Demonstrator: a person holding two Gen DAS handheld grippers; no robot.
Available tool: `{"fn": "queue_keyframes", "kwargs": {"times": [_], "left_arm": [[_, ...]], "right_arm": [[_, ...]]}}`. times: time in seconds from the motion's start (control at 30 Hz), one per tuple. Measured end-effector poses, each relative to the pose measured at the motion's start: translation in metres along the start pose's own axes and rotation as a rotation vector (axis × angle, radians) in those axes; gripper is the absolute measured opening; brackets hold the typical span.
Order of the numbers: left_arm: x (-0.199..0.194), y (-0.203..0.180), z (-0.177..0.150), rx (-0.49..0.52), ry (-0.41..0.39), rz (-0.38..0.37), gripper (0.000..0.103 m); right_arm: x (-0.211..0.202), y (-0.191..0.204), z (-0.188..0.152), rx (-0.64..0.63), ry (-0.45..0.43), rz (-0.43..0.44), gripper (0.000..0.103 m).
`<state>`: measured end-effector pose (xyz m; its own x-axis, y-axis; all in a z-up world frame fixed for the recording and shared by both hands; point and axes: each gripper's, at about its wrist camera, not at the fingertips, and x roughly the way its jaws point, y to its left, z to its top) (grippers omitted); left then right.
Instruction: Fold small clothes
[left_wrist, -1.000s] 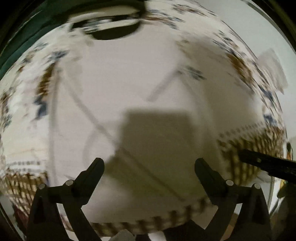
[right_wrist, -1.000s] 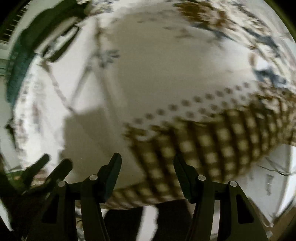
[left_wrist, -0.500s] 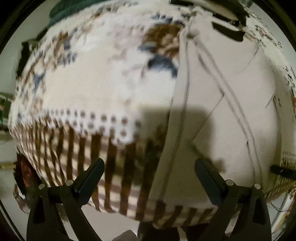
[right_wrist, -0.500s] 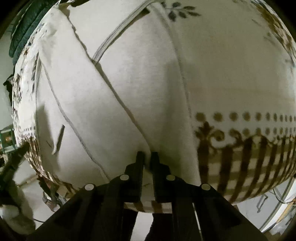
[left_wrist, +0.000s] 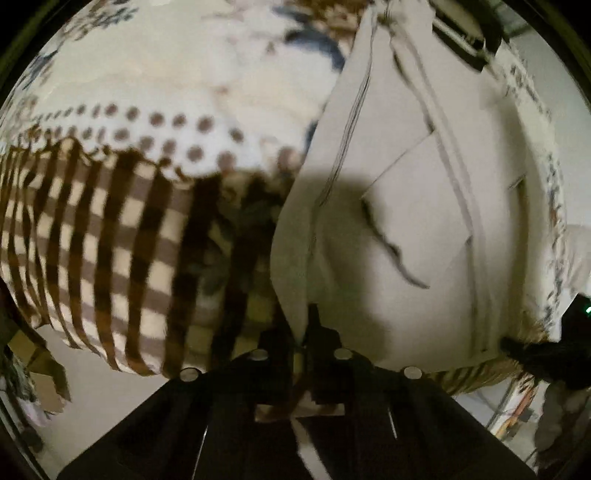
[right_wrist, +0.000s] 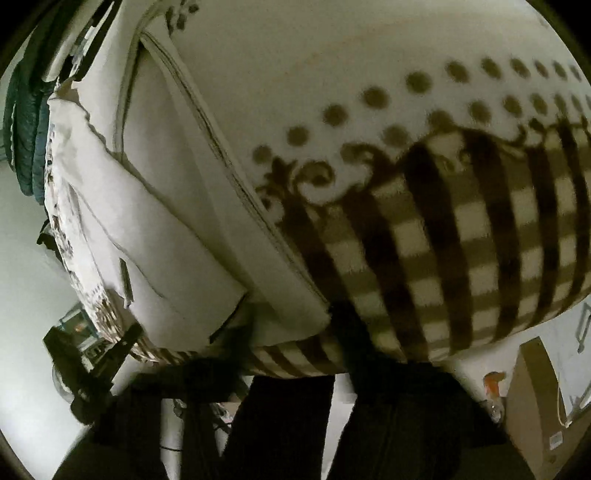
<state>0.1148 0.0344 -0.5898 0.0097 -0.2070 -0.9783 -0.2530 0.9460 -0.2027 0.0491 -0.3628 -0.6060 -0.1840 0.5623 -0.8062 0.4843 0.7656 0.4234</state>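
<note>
Left claw (left_wrist: 304, 332) is pinching the cream garment's (left_wrist: 406, 221) near edge on the patterned counter cloth (left_wrist: 110, 221); right claw's grip cannot be told. Next, likely folding that edge over.

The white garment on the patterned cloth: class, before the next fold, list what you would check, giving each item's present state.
1. Left gripper has the white garment pinched at its near edge: ok, its fingers are closed on the fabric.
2. Right gripper's hold: cannot tell; its fingers are dark and blurred in the right wrist view.
3. Garment lies on the patterned cloth: ok.
4. Garment is flat: not ok, flaps and seams overlap.
5. Cloth is free of other clutter: not ok; a dark object lies at the far end, and green fabric sits at the far left edge.
</note>
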Motion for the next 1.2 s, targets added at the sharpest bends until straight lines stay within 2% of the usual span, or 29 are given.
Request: {"fn": "queue_keyframes", "kwargs": {"times": [0.17, 0.23, 0.37, 0.43, 0.57, 0.6, 0.63, 0.67, 0.7, 0.73, 0.77, 0.8, 0.83, 0.97, 1.07, 1.1, 1.13, 1.17, 1.2], "left_arm": [[-0.042, 0.009, 0.023, -0.133, -0.028, -0.095, 0.003], [-0.059, 0.007, 0.040, -0.158, -0.057, -0.131, 0.003], [-0.076, -0.012, 0.079, -0.163, -0.115, -0.176, 0.003], [-0.073, -0.024, 0.113, -0.170, -0.140, -0.190, 0.004], [-0.055, -0.038, 0.181, -0.191, -0.169, -0.214, 0.006], [-0.051, -0.035, 0.193, -0.201, -0.162, -0.225, 0.009], [-0.049, -0.032, 0.199, -0.207, -0.158, -0.241, 0.014], [-0.051, -0.029, 0.205, -0.214, -0.161, -0.256, 0.016], [-0.052, -0.021, 0.210, -0.227, -0.168, -0.270, 0.029], [-0.054, -0.017, 0.210, -0.235, -0.174, -0.272, 0.047], [-0.056, -0.010, 0.209, -0.242, -0.187, -0.281, 0.054], [-0.057, -0.007, 0.208, -0.242, -0.196, -0.284, 0.059], [-0.055, -0.004, 0.207, -0.226, -0.193, -0.272, 0.059], [-0.030, -0.013, 0.208, -0.107, -0.113, -0.218, 0.059], [-0.010, -0.027, 0.204, -0.009, -0.081, -0.172, 0.051], [-0.007, -0.032, 0.203, 0.020, -0.083, -0.166, 0.017], [-0.004, -0.036, 0.203, 0.039, -0.073, -0.151, 0.003], [-0.005, -0.039, 0.202, 0.050, -0.075, -0.142, 0.003], [-0.008, -0.041, 0.202, 0.058, -0.099, -0.138, 0.003]], "right_arm": [[-0.044, 0.013, -0.001, -0.019, -0.066, 0.032, 0.004], [-0.052, 0.034, 0.004, -0.041, -0.090, 0.036, 0.004], [-0.104, 0.056, 0.048, -0.084, -0.170, 0.044, 0.004], [-0.127, 0.063, 0.074, -0.088, -0.220, 0.038, 0.002], [-0.144, 0.082, 0.128, -0.068, -0.301, 0.047, 0.002], [-0.137, 0.097, 0.140, -0.056, -0.314, 0.044, 0.004], [-0.141, 0.096, 0.153, -0.038, -0.314, 0.048, 0.007], [-0.129, 0.107, 0.162, -0.023, -0.311, 0.051, 0.020], [-0.132, 0.104, 0.166, -0.013, -0.315, 0.053, 0.036], [-0.136, 0.101, 0.168, -0.005, -0.327, 0.044, 0.042], [-0.134, 0.102, 0.168, -0.011, -0.337, 0.031, 0.048], [-0.135, 0.101, 0.167, -0.020, -0.338, 0.014, 0.049], [-0.133, 0.101, 0.167, -0.028, -0.331, -0.006, 0.049], [-0.096, 0.098, 0.172, -0.037, -0.253, -0.014, 0.051], [-0.069, 0.096, 0.179, -0.035, -0.204, -0.013, 0.051], [-0.064, 0.098, 0.180, -0.039, -0.206, -0.009, 0.045], [-0.065, 0.100, 0.178, -0.052, -0.231, -0.019, 0.034], [-0.065, 0.102, 0.177, -0.069, -0.253, -0.047, 0.008], [-0.062, 0.108, 0.177, -0.080, -0.269, -0.062, 0.005]]}}
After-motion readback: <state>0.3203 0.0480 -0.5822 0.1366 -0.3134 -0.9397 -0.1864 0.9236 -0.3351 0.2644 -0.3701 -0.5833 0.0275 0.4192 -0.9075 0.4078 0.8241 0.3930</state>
